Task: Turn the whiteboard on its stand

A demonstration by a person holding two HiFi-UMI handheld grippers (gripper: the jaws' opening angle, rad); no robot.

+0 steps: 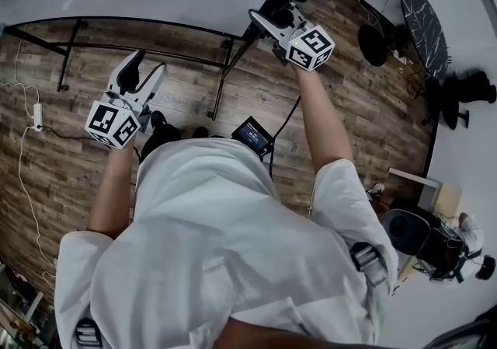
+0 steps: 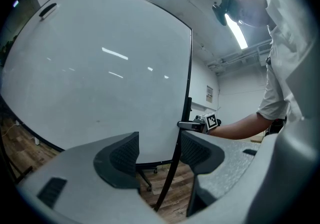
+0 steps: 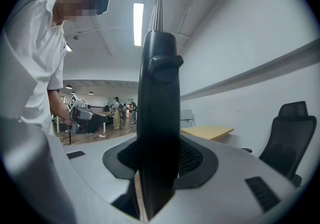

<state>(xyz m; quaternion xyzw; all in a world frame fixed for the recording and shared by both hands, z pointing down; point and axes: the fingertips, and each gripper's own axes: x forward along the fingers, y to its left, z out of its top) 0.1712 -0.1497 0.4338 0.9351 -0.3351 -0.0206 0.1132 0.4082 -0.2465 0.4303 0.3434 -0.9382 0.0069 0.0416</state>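
The large white whiteboard (image 2: 100, 68) in its black frame closes off the whole way ahead of the left gripper (image 2: 159, 142). That gripper's jaws stand apart with nothing between the pads. The right gripper (image 3: 159, 160) has no gap to spare: the black upright frame edge (image 3: 158, 93) fills its jaws. Underneath, the stand's thin black metal legs (image 1: 221, 83) cross the brown wooden floor (image 1: 70, 161). On the right, a black office chair (image 3: 290, 133) stands near the plain white wall (image 3: 250, 28). A thin white cable (image 1: 23, 184) trails over the floor on the left.

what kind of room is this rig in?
Probably an open-plan office or lab. A large whiteboard stands on a rolling stand, a black office chair sits by a pale desk, and the wood floor runs back to more desks under ceiling strip lights.
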